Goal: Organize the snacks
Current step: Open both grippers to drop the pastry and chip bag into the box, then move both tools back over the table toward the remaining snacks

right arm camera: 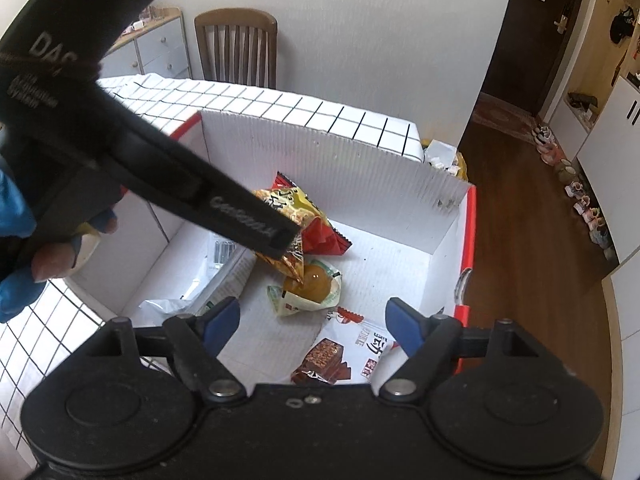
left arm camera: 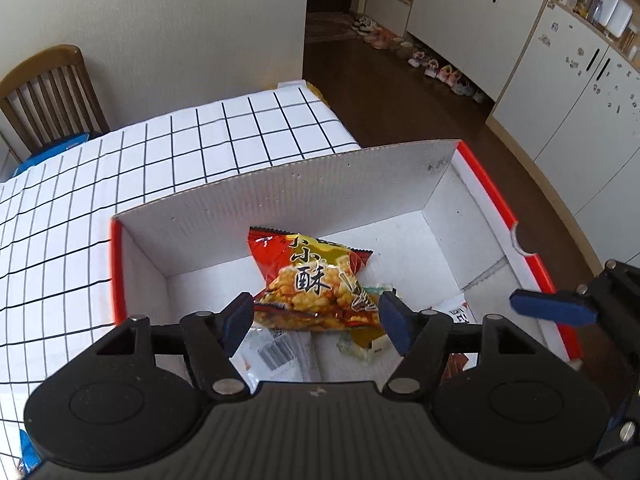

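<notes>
My left gripper [left arm camera: 316,320] hung over the white cardboard box [left arm camera: 280,196] on the checked counter [left arm camera: 120,184], jaws spread wide around the red-and-yellow snack bag [left arm camera: 316,284]; whether the pads touched it, I could not tell. My right gripper [right arm camera: 312,326] was also wide open and empty, above the box floor. Beneath it lay a green-wrapped pastry [right arm camera: 312,288] and a brown bar packet [right arm camera: 340,356].
</notes>
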The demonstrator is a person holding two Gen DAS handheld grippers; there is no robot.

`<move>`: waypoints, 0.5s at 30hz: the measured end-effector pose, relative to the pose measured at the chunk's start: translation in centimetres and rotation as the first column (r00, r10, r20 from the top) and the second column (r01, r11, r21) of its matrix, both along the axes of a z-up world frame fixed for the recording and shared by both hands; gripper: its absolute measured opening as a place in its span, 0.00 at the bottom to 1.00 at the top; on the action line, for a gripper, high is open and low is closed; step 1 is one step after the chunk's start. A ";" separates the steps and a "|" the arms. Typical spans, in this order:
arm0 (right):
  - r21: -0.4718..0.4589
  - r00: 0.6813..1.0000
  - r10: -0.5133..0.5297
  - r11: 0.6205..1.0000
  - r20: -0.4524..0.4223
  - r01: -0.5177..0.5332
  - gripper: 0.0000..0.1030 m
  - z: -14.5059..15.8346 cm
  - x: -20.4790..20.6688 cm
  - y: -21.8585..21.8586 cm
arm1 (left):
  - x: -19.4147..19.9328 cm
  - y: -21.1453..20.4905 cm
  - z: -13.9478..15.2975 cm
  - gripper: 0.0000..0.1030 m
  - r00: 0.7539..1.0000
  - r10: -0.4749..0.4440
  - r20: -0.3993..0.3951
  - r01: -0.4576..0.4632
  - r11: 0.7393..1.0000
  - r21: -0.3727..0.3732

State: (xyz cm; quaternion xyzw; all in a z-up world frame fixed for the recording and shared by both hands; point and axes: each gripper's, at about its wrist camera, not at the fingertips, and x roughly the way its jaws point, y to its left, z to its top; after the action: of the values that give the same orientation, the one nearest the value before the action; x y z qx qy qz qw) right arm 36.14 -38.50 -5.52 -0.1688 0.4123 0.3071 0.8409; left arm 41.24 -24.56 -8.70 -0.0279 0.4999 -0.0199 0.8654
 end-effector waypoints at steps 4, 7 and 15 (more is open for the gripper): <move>0.019 1.000 -0.003 1.000 0.019 0.003 0.81 0.9 -0.7 -0.4 | -1.6 0.4 1.3 0.66 1.000 -0.001 0.027 0.001 1.000 -0.018; 0.046 1.000 -0.008 0.999 0.023 0.007 0.83 1.6 -1.1 -0.7 | -2.8 0.8 2.3 0.66 0.999 0.001 0.049 0.001 1.000 -0.029; 0.097 0.999 -0.005 0.995 0.054 0.000 0.86 3.7 -2.7 -1.1 | -6.0 2.1 4.8 0.67 0.994 0.009 0.110 -0.005 0.999 -0.040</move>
State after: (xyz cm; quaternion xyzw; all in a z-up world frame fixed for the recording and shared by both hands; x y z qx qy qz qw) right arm 33.43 -39.64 -1.79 -0.1357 0.3745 0.3209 0.8593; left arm 35.28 -22.42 -3.94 -0.0455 0.4507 -0.0280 0.8911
